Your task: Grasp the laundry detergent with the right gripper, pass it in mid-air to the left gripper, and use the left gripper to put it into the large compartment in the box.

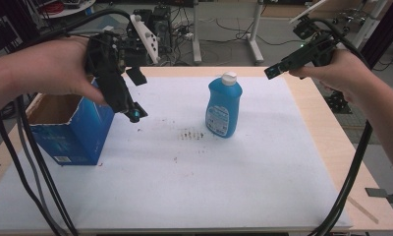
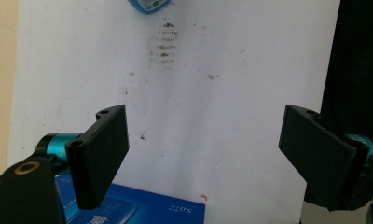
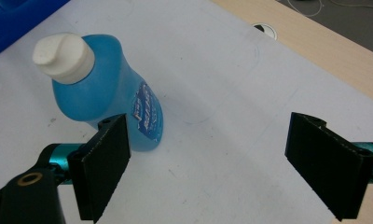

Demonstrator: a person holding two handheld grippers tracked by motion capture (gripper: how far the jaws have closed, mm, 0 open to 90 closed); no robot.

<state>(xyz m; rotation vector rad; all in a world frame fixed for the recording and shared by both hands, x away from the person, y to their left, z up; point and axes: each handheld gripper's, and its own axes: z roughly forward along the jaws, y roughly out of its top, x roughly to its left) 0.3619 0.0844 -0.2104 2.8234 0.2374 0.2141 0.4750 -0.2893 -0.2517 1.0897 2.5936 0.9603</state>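
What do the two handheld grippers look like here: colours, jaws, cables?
The left gripper and the right gripper have black bodies with teal fittings and two flat, rectangular black jaws. A brass-coloured ring marks a black part at the base. Thick black cables trail from each. No sleeves show on the forearms.

The blue bottle (image 1: 224, 109), white cap (image 1: 229, 77) shut, stands upright on the white mat (image 1: 194, 187), nearer its far edge.

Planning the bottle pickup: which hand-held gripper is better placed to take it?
Right. The right hand-held gripper is open with the blue bottle beside its jaw; the left hand-held gripper hangs over the blue box.
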